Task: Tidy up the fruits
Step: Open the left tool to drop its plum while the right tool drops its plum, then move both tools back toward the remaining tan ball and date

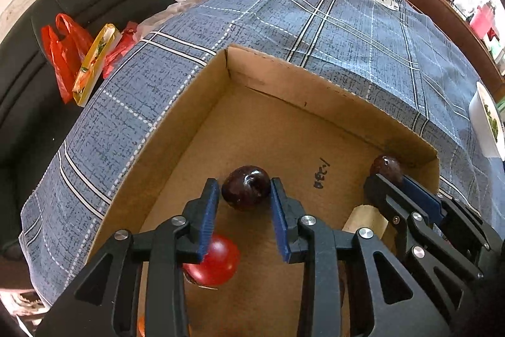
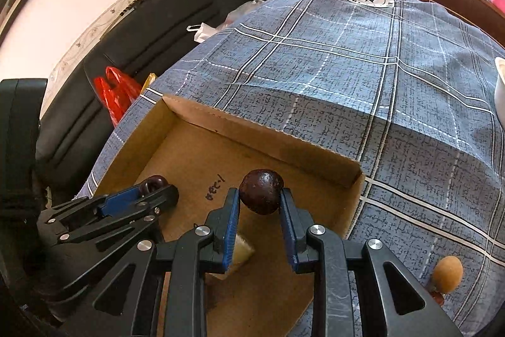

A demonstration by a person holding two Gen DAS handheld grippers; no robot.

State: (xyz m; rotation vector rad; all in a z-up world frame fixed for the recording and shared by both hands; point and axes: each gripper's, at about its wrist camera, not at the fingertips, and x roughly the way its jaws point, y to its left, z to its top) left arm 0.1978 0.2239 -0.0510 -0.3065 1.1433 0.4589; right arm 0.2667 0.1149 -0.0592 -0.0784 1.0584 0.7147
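A shallow cardboard box (image 1: 284, 90) lies on the blue plaid tablecloth. My left gripper (image 1: 244, 187) is shut on a dark purple plum (image 1: 246, 187) above the box floor. A red fruit (image 1: 217, 261) lies in the box under its left finger. My right gripper (image 2: 260, 195) is shut on a dark brown round fruit (image 2: 261, 191) over the box (image 2: 252, 135). The right gripper also shows in the left wrist view (image 1: 389, 176), holding that fruit (image 1: 386, 167). The left gripper shows in the right wrist view (image 2: 154, 187) with its plum (image 2: 153, 183).
A pale block (image 2: 240, 251) lies in the box. A tan fruit (image 2: 447, 270) sits on the cloth right of the box. A white bowl (image 1: 486, 122) stands at the right table edge. Red bags (image 1: 66, 52) lie on a black sofa on the left.
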